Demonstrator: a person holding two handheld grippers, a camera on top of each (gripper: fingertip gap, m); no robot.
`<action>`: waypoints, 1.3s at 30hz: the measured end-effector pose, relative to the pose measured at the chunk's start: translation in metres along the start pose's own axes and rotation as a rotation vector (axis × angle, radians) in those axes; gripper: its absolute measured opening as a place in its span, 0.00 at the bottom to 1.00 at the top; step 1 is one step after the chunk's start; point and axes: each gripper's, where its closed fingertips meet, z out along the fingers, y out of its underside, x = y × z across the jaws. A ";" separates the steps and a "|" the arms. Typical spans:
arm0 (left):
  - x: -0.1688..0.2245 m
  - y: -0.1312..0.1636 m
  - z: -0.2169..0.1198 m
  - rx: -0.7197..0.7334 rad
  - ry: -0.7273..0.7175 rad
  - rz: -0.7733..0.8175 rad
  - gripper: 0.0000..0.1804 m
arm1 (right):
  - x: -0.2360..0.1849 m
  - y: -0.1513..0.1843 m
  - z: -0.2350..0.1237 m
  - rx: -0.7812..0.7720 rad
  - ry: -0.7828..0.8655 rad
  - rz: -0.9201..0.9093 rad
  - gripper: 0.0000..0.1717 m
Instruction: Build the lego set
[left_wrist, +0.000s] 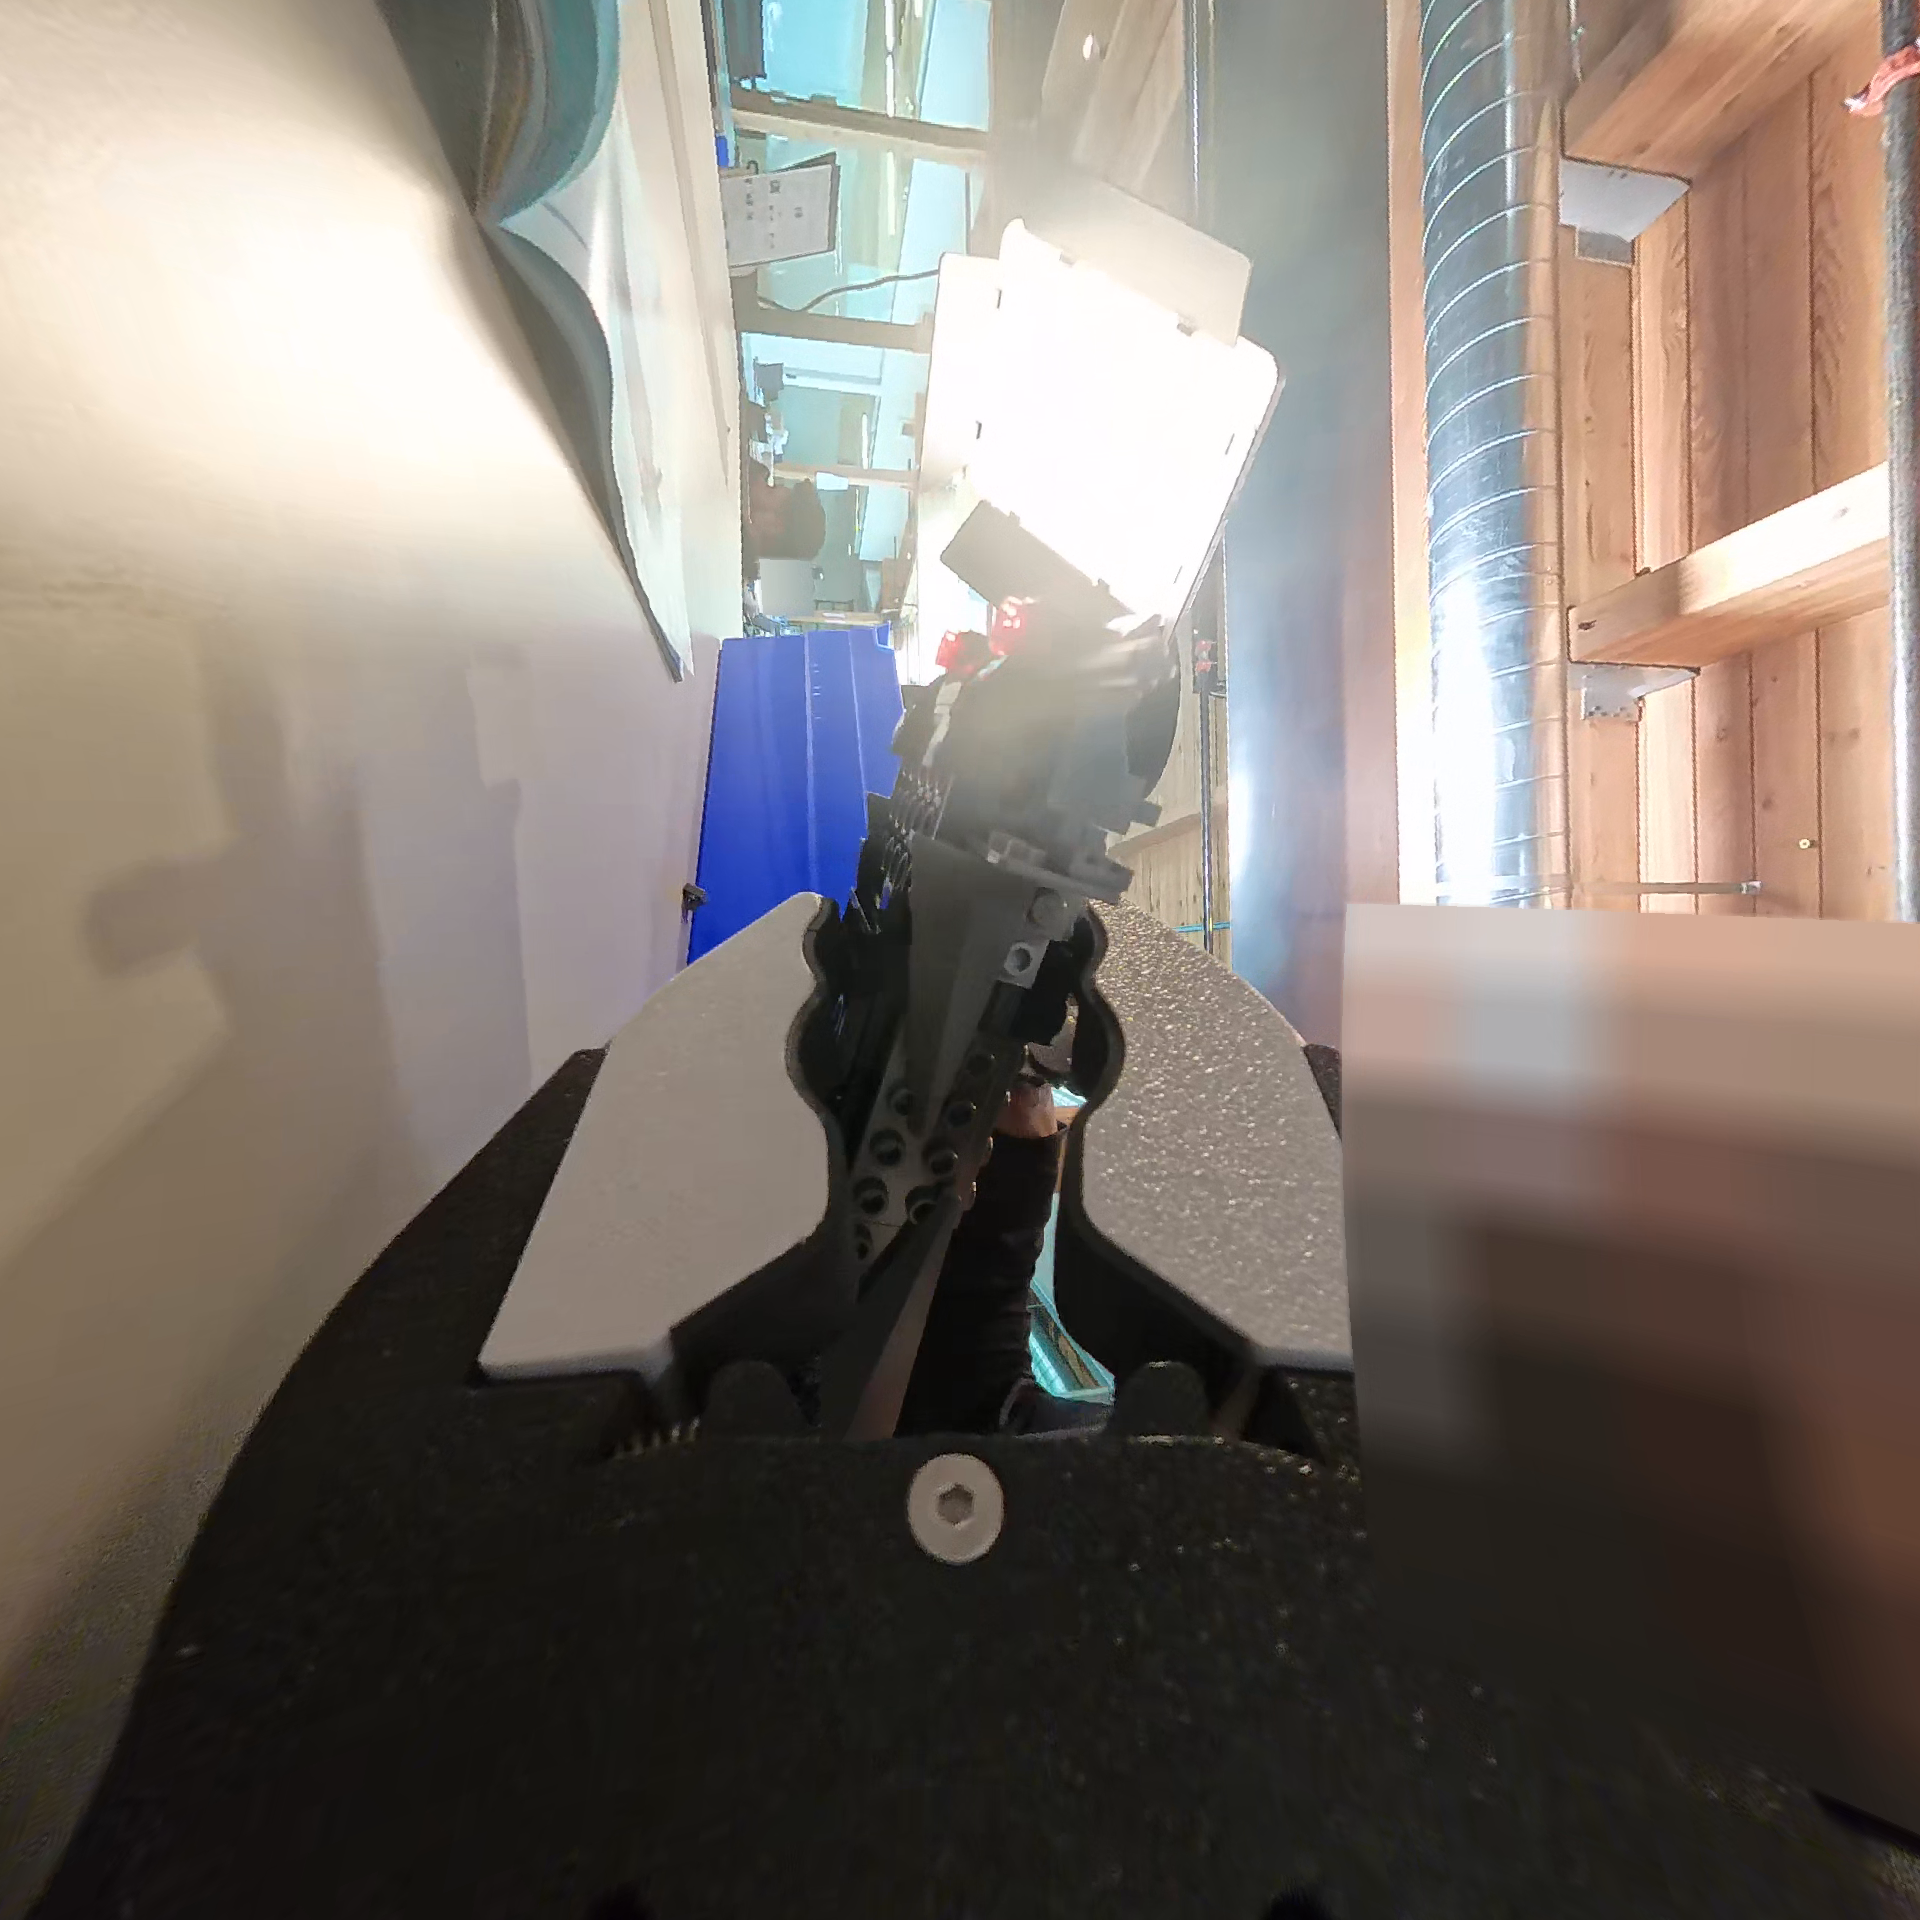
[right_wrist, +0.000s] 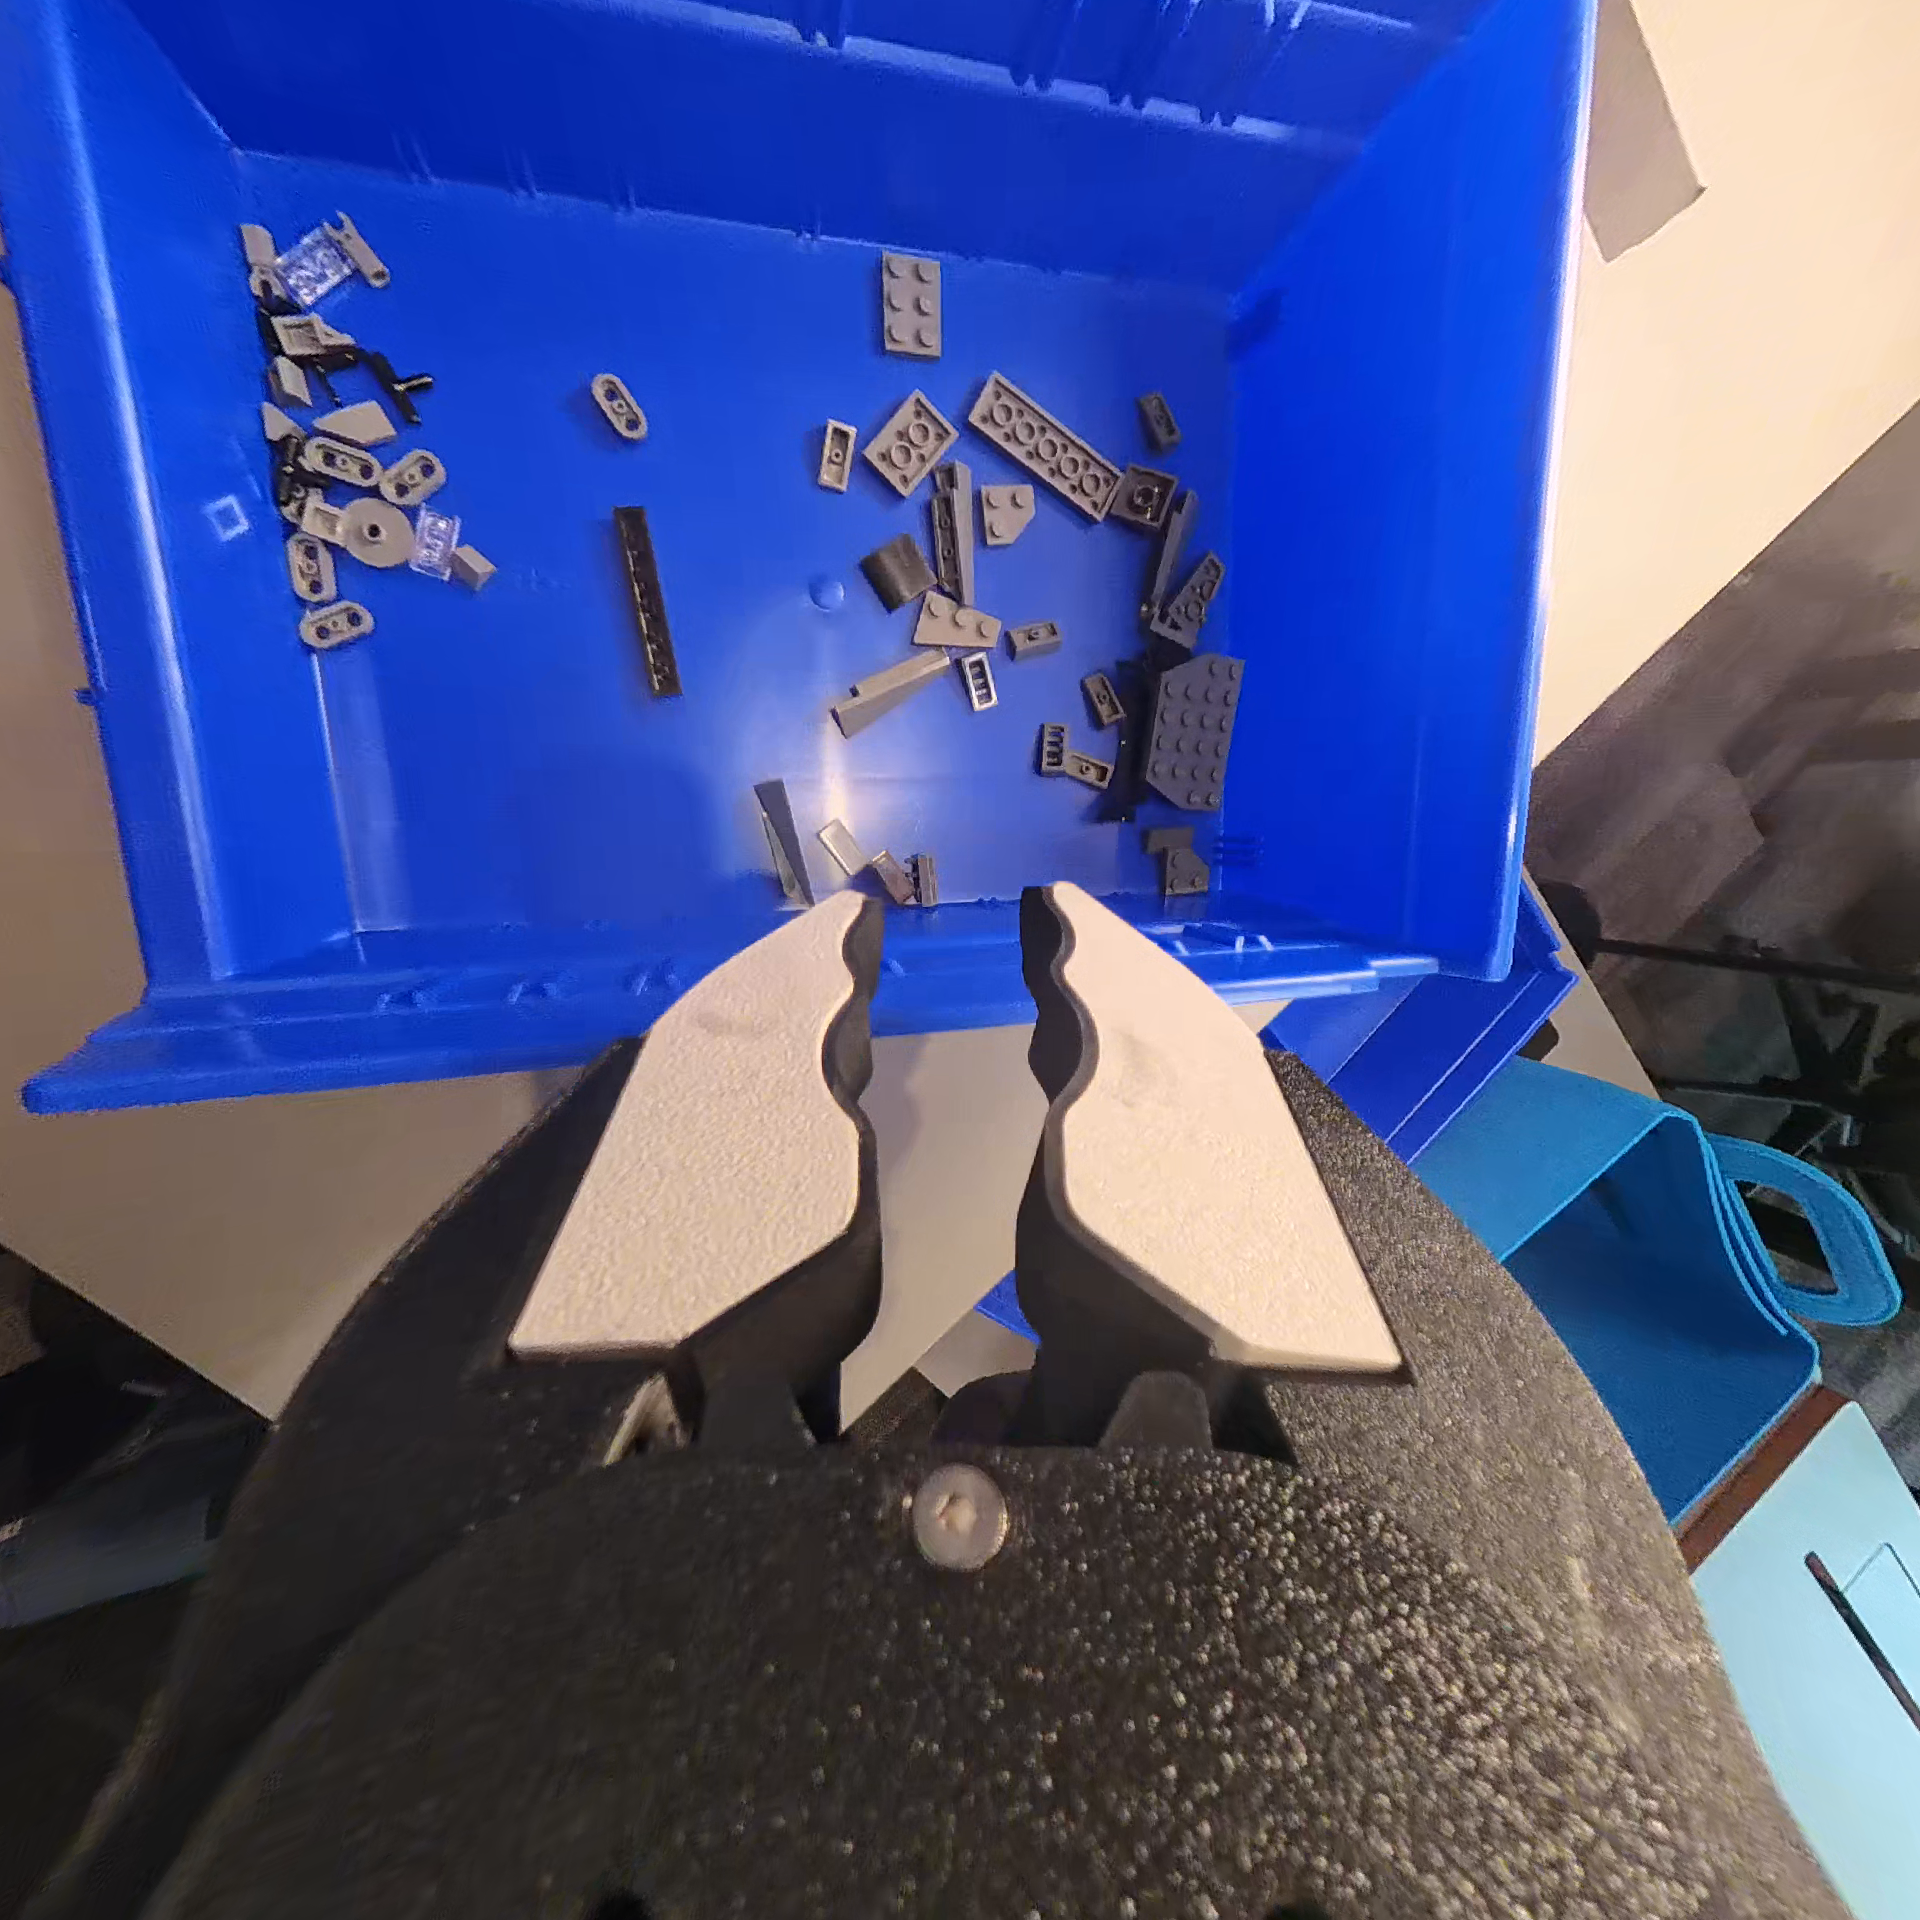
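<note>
Clamping a dark brick model (left_wrist: 966, 997), the left gripper (left_wrist: 951, 935) shows no legible writing.

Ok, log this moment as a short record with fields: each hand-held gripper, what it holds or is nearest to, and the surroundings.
left hand-held gripper: shut on a dark grey brick model, raised off the table
model top: black parts, red bits
right hand-held gripper: open, nothing between its fingers, at the near wall of the blue bin
bin contents: loose grey bricks
nearest pieces: small grey bricks beyond the fingertips
</note>
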 end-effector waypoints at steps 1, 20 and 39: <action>0.000 0.000 0.002 -0.003 0.002 0.000 0.23 | 0.000 0.001 0.001 -0.002 -0.004 -0.001 0.16; -0.004 0.007 0.004 -0.004 -0.004 -0.003 0.23 | 0.007 -0.013 0.024 -0.042 -0.013 -0.050 0.15; 0.002 0.027 0.006 -0.006 0.072 -0.014 0.24 | 0.073 0.003 0.119 -0.598 0.107 -0.254 0.14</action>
